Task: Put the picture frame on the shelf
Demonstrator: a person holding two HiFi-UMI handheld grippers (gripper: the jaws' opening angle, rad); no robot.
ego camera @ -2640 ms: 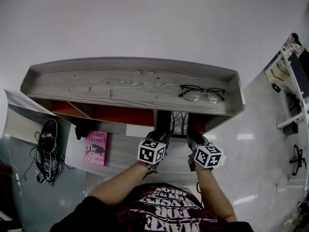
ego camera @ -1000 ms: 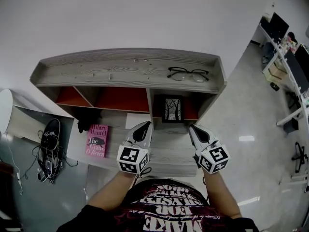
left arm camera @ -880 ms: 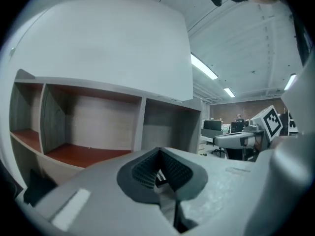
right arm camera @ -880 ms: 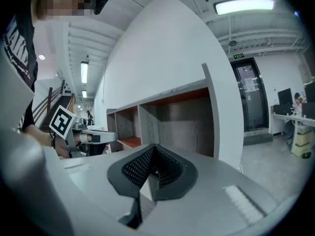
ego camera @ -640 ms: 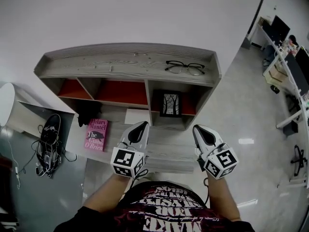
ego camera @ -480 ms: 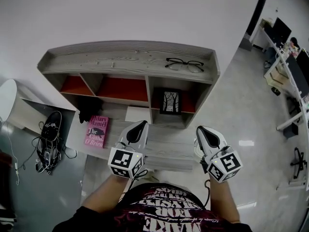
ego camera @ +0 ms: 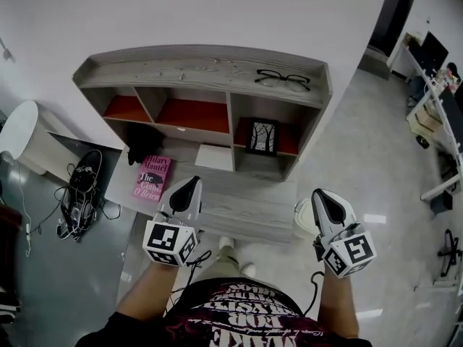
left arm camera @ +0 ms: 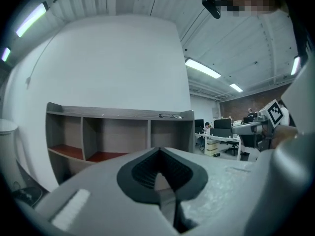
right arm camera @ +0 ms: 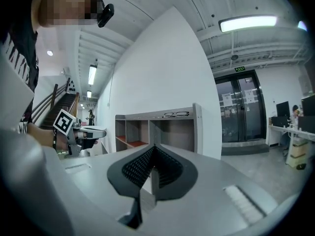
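Note:
The black picture frame (ego camera: 262, 136) with a tree print stands upright in the right compartment of the grey shelf unit (ego camera: 206, 72), on its red-lined floor. Both grippers are pulled back from it, well short of the shelf. My left gripper (ego camera: 187, 187) sits at the lower left over the desk edge, jaws shut and empty. My right gripper (ego camera: 320, 197) is at the lower right over the floor, also shut and empty. In the left gripper view the left gripper (left arm camera: 158, 155) points at the shelf; the right gripper (right arm camera: 153, 153) shows its jaws closed in the right gripper view.
Black glasses (ego camera: 283, 79) lie on the shelf top. A pink book (ego camera: 152, 177) and a white sheet (ego camera: 215, 157) lie on the grey desk (ego camera: 239, 208). A shoe and cables (ego camera: 81, 190) sit to the left. A white bin (ego camera: 304, 217) stands on the floor.
Both grippers let go of the frame in the right compartment, drew back toward the body and spread apart. The head view shifted, so the shelf sits higher and farther away.

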